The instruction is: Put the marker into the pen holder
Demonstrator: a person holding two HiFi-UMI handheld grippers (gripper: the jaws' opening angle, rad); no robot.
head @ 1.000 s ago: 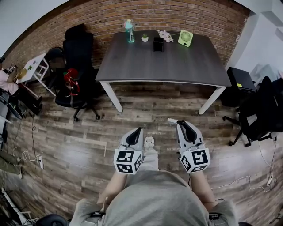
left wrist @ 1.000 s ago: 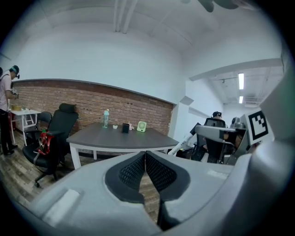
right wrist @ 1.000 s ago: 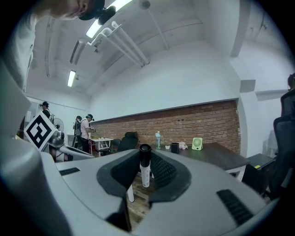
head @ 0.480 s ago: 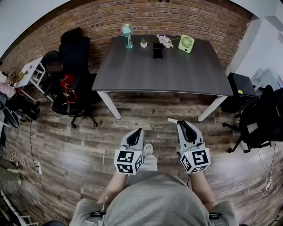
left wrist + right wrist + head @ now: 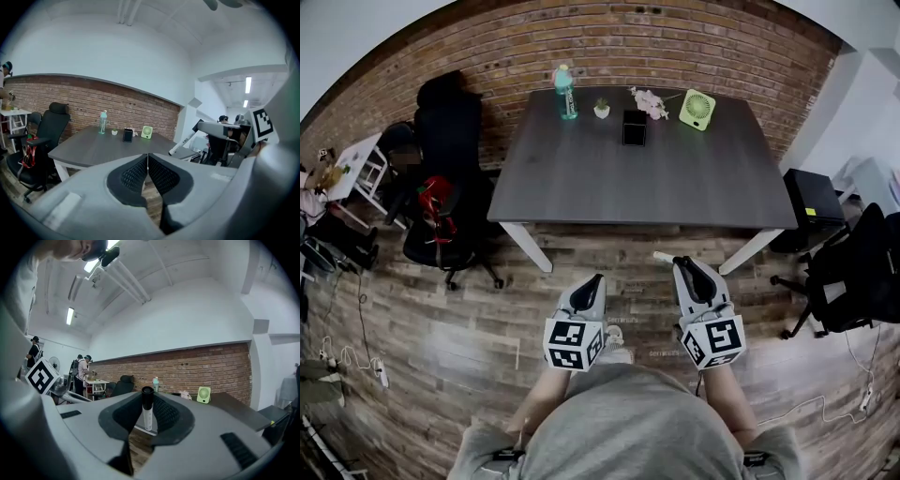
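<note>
My right gripper (image 5: 685, 266) is shut on a white marker (image 5: 147, 412) with a black cap, which stands upright between its pads; its white end (image 5: 662, 256) pokes out to the left in the head view. My left gripper (image 5: 592, 284) is shut with nothing in it, its pads (image 5: 140, 172) pressed together. Both are held over the wooden floor, short of the dark table (image 5: 675, 178). The black pen holder (image 5: 634, 127) stands at the table's far edge, also seen as the pen holder (image 5: 127, 135) in the left gripper view.
On the table's far side stand a teal bottle (image 5: 564, 91), a small potted plant (image 5: 601, 109), pink flowers (image 5: 649, 101) and a green fan (image 5: 697, 110). A black office chair (image 5: 441, 202) is left of the table. Another chair and bags (image 5: 853, 262) sit at the right.
The table has come slightly nearer and lower in the head view as the person steps toward it. Both grippers keep their pose, the marker still held.
</note>
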